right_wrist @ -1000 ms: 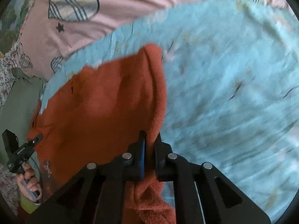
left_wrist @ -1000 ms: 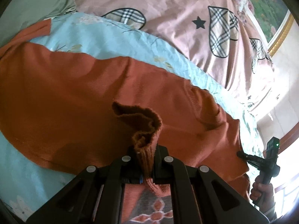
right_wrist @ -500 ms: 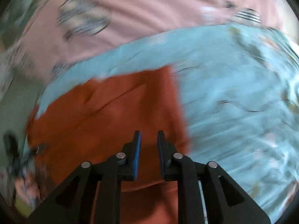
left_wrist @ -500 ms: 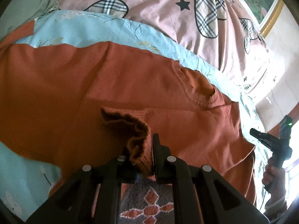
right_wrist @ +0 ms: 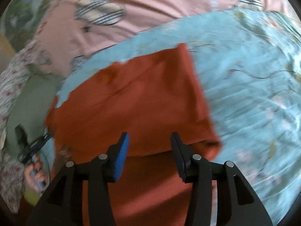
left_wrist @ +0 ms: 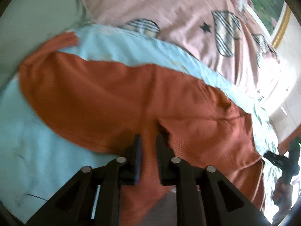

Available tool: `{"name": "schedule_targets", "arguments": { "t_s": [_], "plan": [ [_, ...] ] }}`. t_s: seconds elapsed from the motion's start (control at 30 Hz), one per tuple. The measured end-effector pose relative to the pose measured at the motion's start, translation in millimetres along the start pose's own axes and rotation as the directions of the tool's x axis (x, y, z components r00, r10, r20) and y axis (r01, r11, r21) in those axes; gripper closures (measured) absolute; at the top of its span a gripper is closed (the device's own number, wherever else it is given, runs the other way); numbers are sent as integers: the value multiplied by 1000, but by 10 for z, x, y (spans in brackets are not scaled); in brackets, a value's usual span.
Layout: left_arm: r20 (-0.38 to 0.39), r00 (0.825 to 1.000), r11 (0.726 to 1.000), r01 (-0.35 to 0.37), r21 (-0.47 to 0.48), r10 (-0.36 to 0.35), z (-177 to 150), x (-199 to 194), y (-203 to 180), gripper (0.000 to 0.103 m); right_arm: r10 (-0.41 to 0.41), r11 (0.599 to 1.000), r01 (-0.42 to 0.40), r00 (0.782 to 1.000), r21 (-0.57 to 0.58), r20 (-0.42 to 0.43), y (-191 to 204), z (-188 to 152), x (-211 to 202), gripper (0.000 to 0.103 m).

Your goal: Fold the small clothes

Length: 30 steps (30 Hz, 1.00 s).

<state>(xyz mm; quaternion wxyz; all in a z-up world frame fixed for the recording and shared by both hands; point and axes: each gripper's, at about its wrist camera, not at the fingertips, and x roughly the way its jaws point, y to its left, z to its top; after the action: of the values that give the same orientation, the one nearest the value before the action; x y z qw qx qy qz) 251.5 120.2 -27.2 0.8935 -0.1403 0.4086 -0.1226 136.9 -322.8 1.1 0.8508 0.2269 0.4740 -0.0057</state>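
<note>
Rust-orange knit sweater (left_wrist: 116,101) lies spread flat on the light-blue floral bedsheet (left_wrist: 33,143), body filling mid-frame in the left wrist view. Ribbed edge of it (left_wrist: 169,135) sits just beside the right finger tip; whether they touch, can't tell, frame is motion-blurred. A sleeve end (left_wrist: 64,39) pokes out at 10 o'clock, over the sheet. In the right wrist view the same sweater (right_wrist: 135,105) shows as a rough rectangle with a layer folded over near the bottom, straight side edge running from 12 to 4 o'clock against the sheet (right_wrist: 254,86).

Left claw (left_wrist: 148,145): jaws apart by a narrow gap, nothing between them, hovering over the sweater at 6 o'clock. Right claw (right_wrist: 149,146): jaws wide apart, blue pad (right_wrist: 122,156) visible on the left finger, empty, over the folded lower part of the sweater.

Each view catches the other tool: right claw (left_wrist: 280,162) at 4 o'clock in the left view, too blurred to read its jaws there; left claw (right_wrist: 35,145) at 8 o'clock in the right view, with the hand (right_wrist: 35,173) gripping its handle.

Beyond the sheet, at 12 o'clock: pink quilt with plaid heart patches and black stars (left_wrist: 169,15). Gold-framed picture (left_wrist: 270,13) at 2 o'clock in the left view.
</note>
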Motion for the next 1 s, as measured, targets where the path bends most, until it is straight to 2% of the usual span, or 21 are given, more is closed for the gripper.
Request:
{"name": "schedule_targets", "arguments": {
  "t_s": [0.03, 0.1, 0.17, 0.2, 0.23, 0.27, 0.33, 0.43, 0.53, 0.57, 0.6, 0.63, 0.67, 0.73, 0.87, 0.9, 1.0],
  "plan": [
    [11, 999, 999, -32, 2, 32, 49, -37, 69, 79, 30, 1000, -30, 999, -8, -12, 90, -58, 25, 55],
    [26, 994, 994, -107, 11, 107, 191, -77, 227, 78, 71, 997, -72, 997, -18, -35, 233, -133, 68, 55],
    [38, 980, 981, -195, 24, 194, 384, -57, 378, 75, 90, 995, -92, 994, -33, -61, 405, -230, 132, 55],
    [44, 968, 967, -250, 36, 249, 509, -23, 458, 71, 95, 994, -98, 993, -39, -70, 451, -265, 146, 55],
    [48, 957, 957, -287, 46, 285, 601, 13, 522, 61, 103, 993, -107, 991, -43, -83, 516, -312, 170, 54],
    [60, 938, 937, -344, 63, 341, 733, 75, 596, 52, 110, 992, -115, 989, -45, -95, 555, -331, 207, 54],
    [71, 900, 896, -435, 92, 430, 990, 234, 731, 44, 120, 991, -126, 986, -45, -117, 622, -347, 287, 54],
    [50, 866, 857, -500, 120, 498, 1292, 493, 899, 35, 133, 989, -141, 981, -44, -140, 702, -371, 388, 54],
    [22, 822, 813, -567, 136, 569, 1509, 778, 1083, 36, 137, 988, -146, 977, -43, -161, 770, -390, 469, 54],
    [9, 819, 811, -569, 135, 574, 1564, 849, 1154, 46, 138, 988, -147, 977, -42, -165, 781, -377, 485, 54],
    [-3, 821, 814, -565, 134, 571, 1601, 900, 1202, 56, 139, 988, -148, 976, -41, -167, 791, -377, 494, 54],
    [-14, 829, 822, -553, 132, 560, 1621, 934, 1246, 86, 139, 988, -148, 976, -43, -168, 802, -374, 495, 54],
    [-28, 845, 841, -528, 119, 535, 1653, 943, 1302, 99, 139, 988, -149, 976, -45, -166, 804, -373, 489, 54],
    [-23, 875, 874, -481, 69, 484, 1682, 855, 1364, 100, 143, 987, -153, 977, -49, -160, 810, -373, 463, 54],
    [61, 949, 951, -309, -31, 310, 1594, 372, 1260, 100, 162, 984, -171, 977, -58, -139, 834, -391, 390, 54],
    [87, 961, 965, -258, -41, 261, 1535, 230, 1160, 100, 166, 983, -175, 977, -59, -134, 838, -395, 379, 54],
    [139, 977, 987, -155, -37, 159, 1334, -41, 808, 100, 179, 981, -185, 976, -49, -121, 826, -422, 341, 54]
  ]
}}
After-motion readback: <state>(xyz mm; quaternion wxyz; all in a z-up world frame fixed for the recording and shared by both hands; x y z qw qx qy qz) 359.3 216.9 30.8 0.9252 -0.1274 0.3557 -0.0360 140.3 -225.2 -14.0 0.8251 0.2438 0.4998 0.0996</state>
